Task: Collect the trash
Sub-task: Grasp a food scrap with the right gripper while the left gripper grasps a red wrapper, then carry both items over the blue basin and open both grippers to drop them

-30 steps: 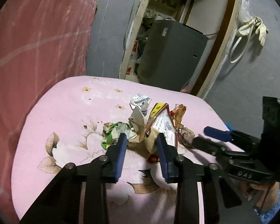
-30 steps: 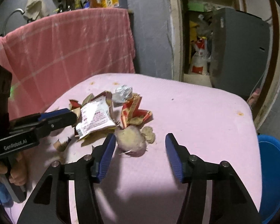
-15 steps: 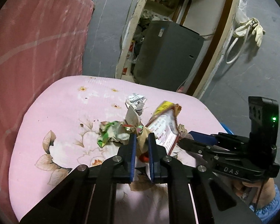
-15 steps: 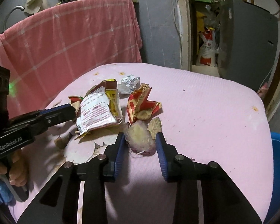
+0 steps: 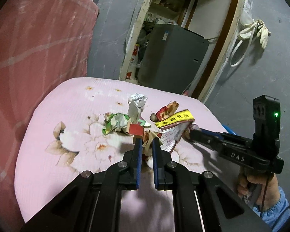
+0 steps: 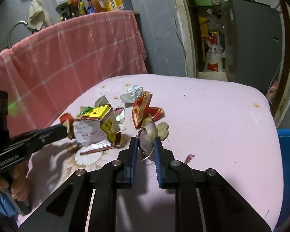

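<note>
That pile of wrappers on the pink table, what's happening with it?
A person is clearing trash off the pink tablecloth with a hand-held gripper in each hand. The left gripper is shut on a crumpled brown wrapper at the near edge of the pile, beside the white and yellow snack bag. The right gripper is shut on a purplish vegetable scrap. More litter, such as the crumpled foil and red wrapper, lies on the table. A blue bin sits beside it.

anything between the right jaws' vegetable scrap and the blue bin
Nothing visible. The right gripper is shut on the purplish vegetable scrap; only bare pink tablecloth lies between it and the blue bin at the right edge.
</note>
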The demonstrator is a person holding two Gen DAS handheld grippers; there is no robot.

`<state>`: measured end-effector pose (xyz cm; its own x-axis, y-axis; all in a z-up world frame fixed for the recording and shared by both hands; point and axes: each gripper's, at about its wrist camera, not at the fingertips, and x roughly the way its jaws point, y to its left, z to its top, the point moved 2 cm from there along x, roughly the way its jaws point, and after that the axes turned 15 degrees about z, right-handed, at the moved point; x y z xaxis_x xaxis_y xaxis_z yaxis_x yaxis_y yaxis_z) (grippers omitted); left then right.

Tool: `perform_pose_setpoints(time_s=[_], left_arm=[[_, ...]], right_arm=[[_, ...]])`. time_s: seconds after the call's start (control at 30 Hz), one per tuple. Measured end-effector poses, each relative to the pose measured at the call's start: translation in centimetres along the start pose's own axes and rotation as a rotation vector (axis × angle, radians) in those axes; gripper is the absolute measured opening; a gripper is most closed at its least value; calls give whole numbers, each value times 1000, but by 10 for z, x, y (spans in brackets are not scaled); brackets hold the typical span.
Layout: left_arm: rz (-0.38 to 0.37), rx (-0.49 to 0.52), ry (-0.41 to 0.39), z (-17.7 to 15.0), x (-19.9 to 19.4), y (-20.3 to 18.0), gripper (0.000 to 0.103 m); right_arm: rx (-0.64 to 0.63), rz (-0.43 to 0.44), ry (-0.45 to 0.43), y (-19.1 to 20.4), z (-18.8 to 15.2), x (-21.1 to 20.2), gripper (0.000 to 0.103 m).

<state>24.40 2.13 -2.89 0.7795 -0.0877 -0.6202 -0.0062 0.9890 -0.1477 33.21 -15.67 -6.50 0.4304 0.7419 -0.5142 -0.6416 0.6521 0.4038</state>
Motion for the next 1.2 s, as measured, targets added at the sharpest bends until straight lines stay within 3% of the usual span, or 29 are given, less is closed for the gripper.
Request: perform_pose_setpoints(time_s=[0.2, 0.37, 0.77, 0.97, 1.2], left_arm=[[-13, -5, -43, -6, -18, -2, 6], [23, 29, -105, -8, -32, -10, 5], [45, 42, -216, -5, -49, -28, 5], [27, 37, -289, 5, -55, -45, 5], [-39, 35, -392, 27, -64, -83, 5]], right_arm=[[21, 6, -59, -3, -3, -14, 13], [23, 1, -100, -3, -7, -26, 13], [-67, 2, -231, 17, -7, -53, 13], [-157, -34, -365, 35, 0, -85, 13], [-267, -138, -541, 55, 8, -141, 13]])
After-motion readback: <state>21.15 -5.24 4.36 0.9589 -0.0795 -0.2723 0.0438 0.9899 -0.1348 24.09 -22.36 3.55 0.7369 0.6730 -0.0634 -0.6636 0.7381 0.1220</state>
